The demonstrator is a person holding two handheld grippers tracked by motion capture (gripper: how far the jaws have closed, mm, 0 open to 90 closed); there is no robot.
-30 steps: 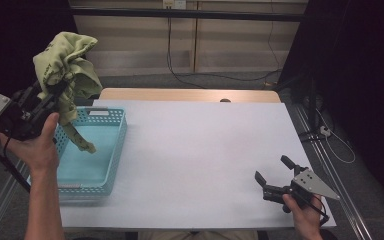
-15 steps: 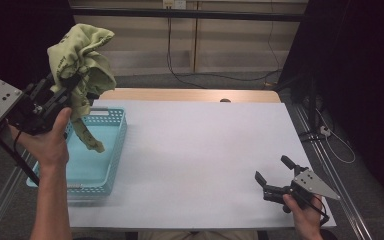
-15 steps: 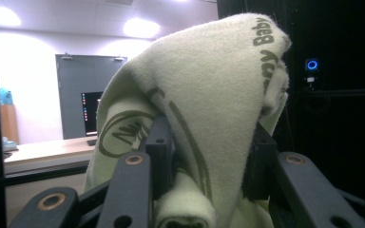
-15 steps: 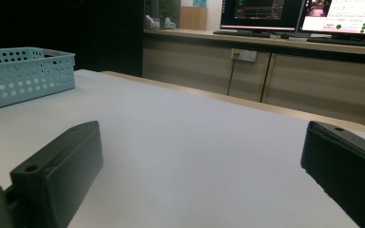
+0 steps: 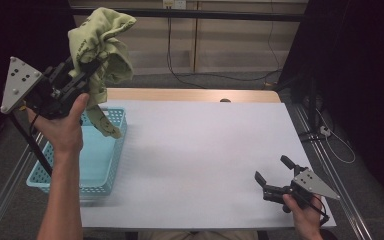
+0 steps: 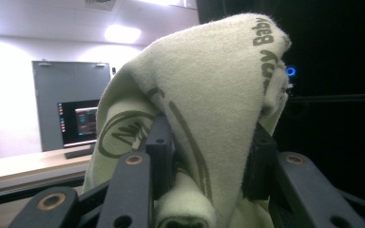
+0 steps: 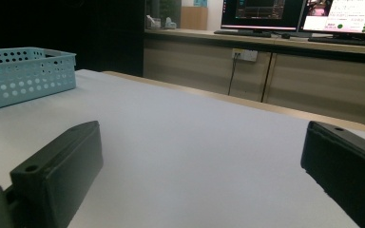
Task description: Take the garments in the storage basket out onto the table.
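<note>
My left gripper [image 5: 87, 67] is raised above the light blue perforated basket [image 5: 37, 180] at the table's left and is shut on a pale green cloth [image 5: 102, 45] with dark printed lettering. The cloth bunches over the jaws and one end hangs down toward the basket. In the left gripper view the cloth [image 6: 204, 109] is pinched between the two black pads [image 6: 160, 156] and drapes over them. My right gripper [image 5: 272, 175] rests low near the table's front right corner, jaws open and nothing between them. In the right gripper view its fingers [image 7: 57, 175] frame the bare white tabletop [image 7: 185, 156].
The basket [image 7: 24, 71] stands at the far left in the right gripper view. A wooden strip [image 5: 190, 95] runs along the table's back edge. Cables [image 5: 325, 130] lie on the floor at the right. Monitors [image 7: 266, 14] sit on a desk beyond.
My left hand has lifted the cloth up and to the right, so less of it hangs into the basket. The right gripper has stayed still.
</note>
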